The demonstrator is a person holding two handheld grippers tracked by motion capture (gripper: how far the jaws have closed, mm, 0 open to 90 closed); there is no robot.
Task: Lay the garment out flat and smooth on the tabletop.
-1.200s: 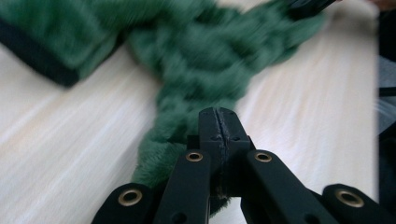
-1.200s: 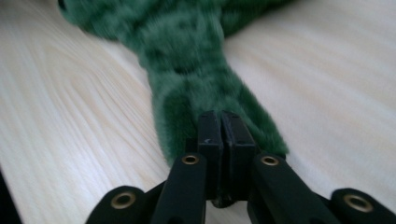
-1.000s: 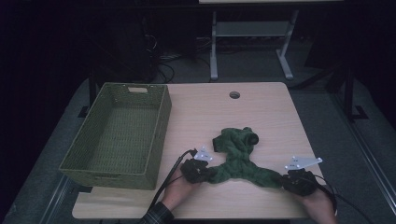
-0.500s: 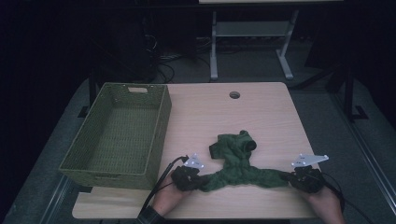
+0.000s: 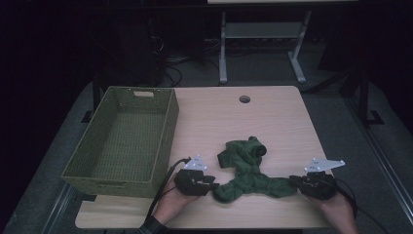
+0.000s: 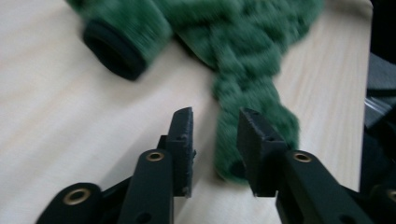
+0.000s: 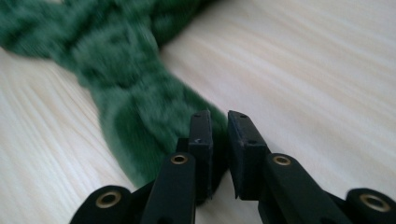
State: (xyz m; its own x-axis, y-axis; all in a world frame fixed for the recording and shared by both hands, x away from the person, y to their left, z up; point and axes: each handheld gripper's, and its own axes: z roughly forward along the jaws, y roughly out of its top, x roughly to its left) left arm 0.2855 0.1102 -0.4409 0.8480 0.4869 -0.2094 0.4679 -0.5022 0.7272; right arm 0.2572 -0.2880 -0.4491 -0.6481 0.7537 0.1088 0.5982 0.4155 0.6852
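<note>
Cloth (image 5: 248,173) is seen stretched between both tongs; left tongs (image 6: 215,140) have just been parted, right tongs (image 7: 219,140) just loosened, pads slightly apart.

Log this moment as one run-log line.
left tool: just opened, off green garment | right tool: opening at other end | basket: empty

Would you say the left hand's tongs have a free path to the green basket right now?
Probably yes: the left tongs, jaws just opened off the green garment, sit right beside the basket, with nothing between them.
</note>
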